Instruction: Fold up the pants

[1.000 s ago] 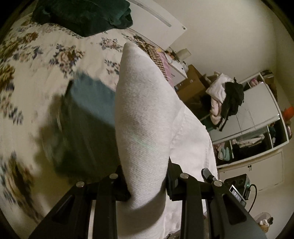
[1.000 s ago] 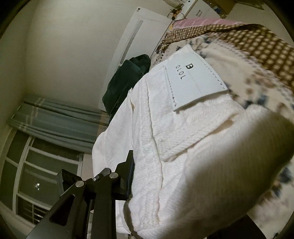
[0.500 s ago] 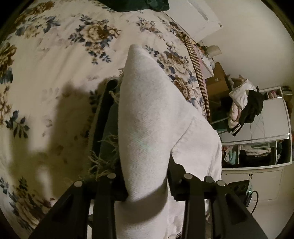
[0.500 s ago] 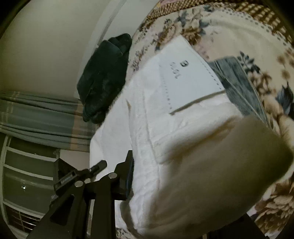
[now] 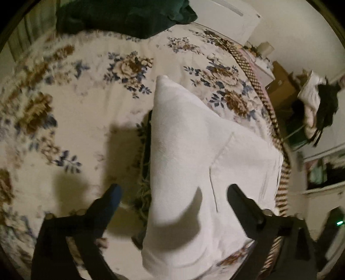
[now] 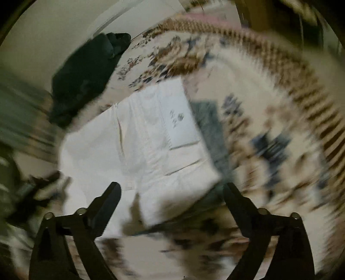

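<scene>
Spreading wide, the left gripper (image 5: 173, 191) holds nothing; its fingers (image 5: 112, 195) stand apart on either side of the white pants (image 5: 194, 155), which lie folded on the floral bedspread (image 5: 75, 107). The right gripper (image 6: 171, 189) is likewise parted and empty, hovering over the same folded pants (image 6: 140, 137), label patch (image 6: 179, 116) facing up. Its view is blurred. A dark green garment (image 5: 129, 17) lies near the bed's far edge.
</scene>
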